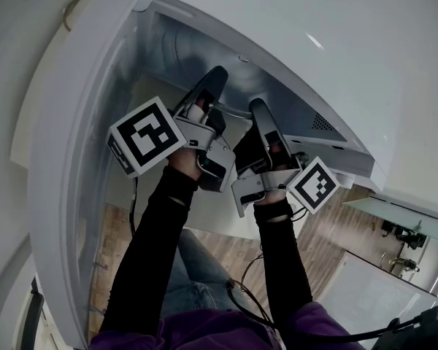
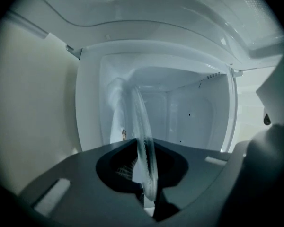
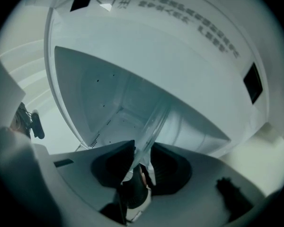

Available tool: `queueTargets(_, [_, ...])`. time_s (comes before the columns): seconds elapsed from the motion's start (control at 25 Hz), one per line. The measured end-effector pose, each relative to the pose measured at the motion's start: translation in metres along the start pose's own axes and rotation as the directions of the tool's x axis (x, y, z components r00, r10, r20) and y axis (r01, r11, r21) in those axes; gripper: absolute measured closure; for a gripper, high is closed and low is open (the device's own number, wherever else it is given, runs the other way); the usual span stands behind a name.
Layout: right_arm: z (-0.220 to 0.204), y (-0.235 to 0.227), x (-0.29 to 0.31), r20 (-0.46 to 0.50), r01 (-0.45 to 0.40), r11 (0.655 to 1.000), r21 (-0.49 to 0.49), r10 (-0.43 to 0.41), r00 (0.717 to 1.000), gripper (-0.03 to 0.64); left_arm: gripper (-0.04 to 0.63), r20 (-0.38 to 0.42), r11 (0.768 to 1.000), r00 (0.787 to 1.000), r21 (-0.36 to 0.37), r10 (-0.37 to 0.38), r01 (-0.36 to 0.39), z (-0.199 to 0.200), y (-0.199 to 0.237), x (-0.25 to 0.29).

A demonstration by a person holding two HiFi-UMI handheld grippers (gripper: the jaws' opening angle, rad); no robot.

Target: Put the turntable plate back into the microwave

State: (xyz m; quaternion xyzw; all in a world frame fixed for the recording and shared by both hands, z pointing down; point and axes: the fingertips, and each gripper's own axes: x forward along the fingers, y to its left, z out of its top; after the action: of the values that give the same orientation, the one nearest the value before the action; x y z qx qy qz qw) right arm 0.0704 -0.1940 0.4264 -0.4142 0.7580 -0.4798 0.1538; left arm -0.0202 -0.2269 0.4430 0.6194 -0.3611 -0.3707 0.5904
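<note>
The white microwave [image 1: 394,86] fills the upper half of the head view, running from 11 to 3 o'clock. Its door [image 1: 58,181] stands swung open at 9 o'clock. The pale, bare-walled cavity [image 1: 182,49] opens at 12 o'clock, and both gripper views look into it too. In the right gripper view a printed warning label [image 3: 184,18] sits on a white panel at 12 o'clock.

Wood floor [image 1: 226,250] shows at 6 o'clock, between two black sleeves that come up from the bottom edge, the left sleeve [image 1: 150,254] and the right sleeve [image 1: 281,261].

The plate [image 2: 141,122] is clear glass and is held at the mouth of the cavity by both tools. It is seen edge-on, tilted well off flat. In the left gripper view it rises from the jaws towards 12 o'clock, with its far rim inside the cavity. In the right gripper view the plate [image 3: 156,122] slants up towards 1 o'clock. In the head view it is too clear to make out.

The left gripper [image 1: 213,79] points into the cavity. Its jaws stand narrow, pinched on the plate's near rim [image 2: 144,148]. The right gripper [image 1: 261,115] lies just beside it at 4 o'clock. Its jaws are set somewhat wider, and the rim fills the gap between them [image 3: 141,150].

The left cube [image 1: 146,135] is at 9 o'clock of centre and the right cube [image 1: 314,184] at 4 o'clock.
</note>
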Motion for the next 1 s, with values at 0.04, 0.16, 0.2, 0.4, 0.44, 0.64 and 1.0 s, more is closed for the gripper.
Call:
queueTargets(0.04, [0.001,-0.001,0.000,0.003,0.002,1.000,0.004,-0.002,1.000,0.514,0.552,0.005,1.000,1.000,-0.008,0.011,-0.011,0.000,0.000,0.001])
queueTargets(0.16, [0.014,-0.007,0.001,0.018,0.005,1.000,0.023,-0.005,1.000,0.514,0.554,0.013,0.999,0.999,-0.018,0.037,-0.037,-0.003,0.000,0.014])
queueTargets(0.2, [0.018,-0.009,0.001,0.023,0.004,1.000,0.027,-0.005,1.000,0.514,0.555,0.014,0.999,0.999,-0.024,0.044,-0.044,-0.005,0.000,0.018])
queueTargets(0.4, [0.009,-0.006,-0.002,0.028,0.017,1.000,-0.002,-0.017,0.999,0.494,0.557,0.022,0.995,0.996,-0.050,0.084,-0.083,-0.006,0.002,0.010])
queueTargets(0.44, [0.008,-0.007,-0.003,0.029,0.027,1.000,-0.009,-0.027,0.999,0.488,0.558,0.019,0.995,0.996,-0.052,0.088,-0.087,-0.007,0.003,0.010])
queueTargets(0.64, [0.012,-0.015,-0.004,0.033,0.066,0.998,0.014,-0.066,0.997,0.486,0.558,0.015,0.993,0.996,-0.070,0.092,-0.090,-0.011,0.008,0.020])
queueTargets(1.0, [-0.003,-0.010,-0.003,-0.003,0.024,0.997,0.080,-0.024,1.000,0.511,0.560,0.014,0.993,0.995,-0.061,0.101,-0.100,-0.012,0.012,0.032])
